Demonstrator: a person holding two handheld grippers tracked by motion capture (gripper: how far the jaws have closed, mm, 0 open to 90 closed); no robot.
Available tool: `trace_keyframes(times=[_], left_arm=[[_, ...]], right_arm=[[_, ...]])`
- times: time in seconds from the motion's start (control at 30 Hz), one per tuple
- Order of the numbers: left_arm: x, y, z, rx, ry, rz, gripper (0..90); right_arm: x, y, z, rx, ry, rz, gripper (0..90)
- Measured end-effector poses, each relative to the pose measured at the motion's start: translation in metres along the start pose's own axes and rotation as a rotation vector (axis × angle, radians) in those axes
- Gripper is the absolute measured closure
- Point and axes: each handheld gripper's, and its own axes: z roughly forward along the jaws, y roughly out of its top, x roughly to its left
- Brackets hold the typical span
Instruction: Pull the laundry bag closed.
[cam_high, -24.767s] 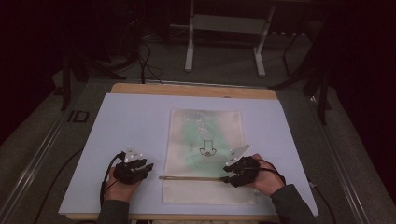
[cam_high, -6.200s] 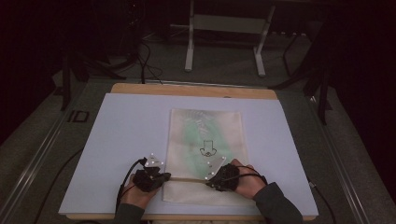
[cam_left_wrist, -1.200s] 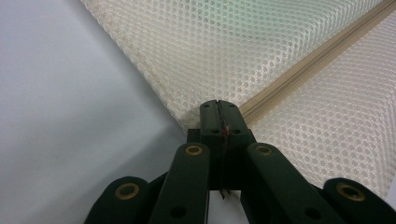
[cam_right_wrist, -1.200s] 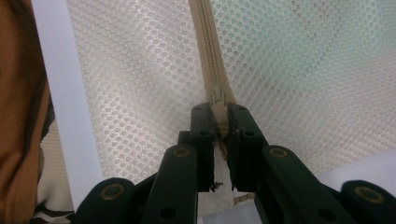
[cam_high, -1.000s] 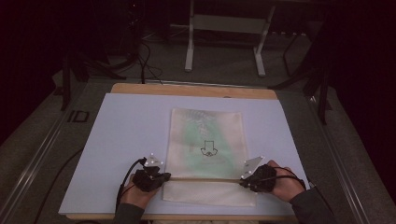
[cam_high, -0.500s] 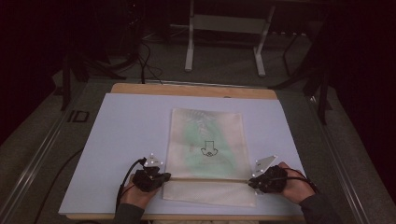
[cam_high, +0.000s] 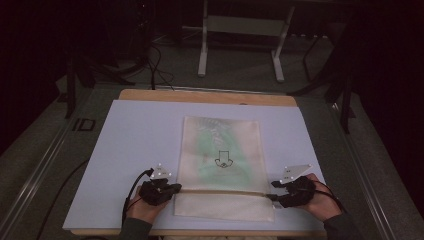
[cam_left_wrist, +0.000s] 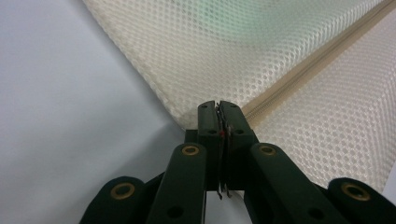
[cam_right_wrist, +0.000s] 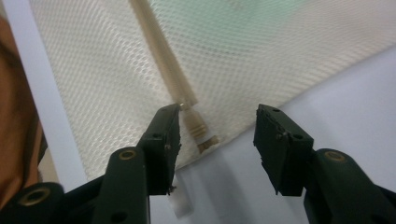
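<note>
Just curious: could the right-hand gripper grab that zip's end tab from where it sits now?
Probably yes. The right gripper has just been opening its jaws, and the zip's end tab lies between them at the mesh bag's edge, nothing covering it.

Flat cream mesh zip bag (cam_high: 222, 165) at the middle of the pale lavender counter (cam_high: 135, 130), lying low. Bare counter left of the bag and right of it (cam_high: 285, 135), open for passage up to the wooden far edge (cam_high: 207, 96). Left gripper (cam_high: 176, 188) at the bag's near left edge, jaws pressed together on the bag's corner (cam_left_wrist: 218, 108). Right gripper (cam_high: 272, 196) at the near right edge, jaws just opened and standing wide, the beige zipper end (cam_right_wrist: 198, 128) lying between them untouched, clear space beside each pad. Forearms occupying the near corners. Beyond the counter, grey floor with metal stand legs (cam_high: 240, 45) and cables (cam_high: 155, 65).
</note>
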Motion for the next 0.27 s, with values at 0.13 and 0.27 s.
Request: trace_keyframes(times=[0.13,0.27], left_arm=[[0.001,0.0,-0.002,-0.013,0.008,0.004,87.4],[0.005,0.0,-0.006,-0.042,0.038,-0.003,84.8]], right_arm=[[-0.002,-0.006,-0.005,-0.057,-0.004,0.038,48.4],[-0.005,-0.012,-0.009,-0.107,-0.032,0.092,43.3]])
